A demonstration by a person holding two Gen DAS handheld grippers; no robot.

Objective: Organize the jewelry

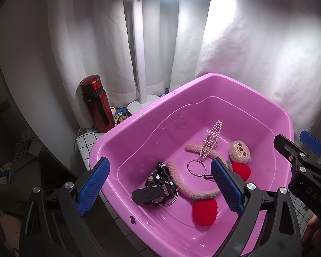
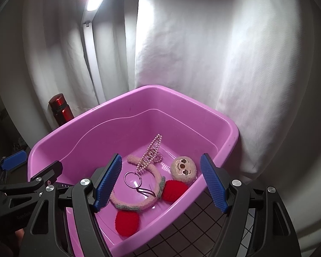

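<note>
Two empty grippers hung over a pink tub of trinkets.

From the left wrist, the left gripper [image 1: 160, 184] stood wide open, gripping nothing, above the pink tub [image 1: 126, 137]; inside lay a black watch [image 1: 154, 192], a plush headband [image 1: 188, 180] with a red pom-pom [image 1: 204, 212], a silver ring [image 1: 196, 167] and a pearl hair clip [image 1: 210, 139]. A red bottle [image 1: 97, 105] stood behind the tub. From the right wrist, the right gripper [image 2: 160, 184] was likewise spread wide and empty, the headband [image 2: 137, 203], ring [image 2: 133, 178] and clip [image 2: 149, 152] lying between its fingers.
</note>
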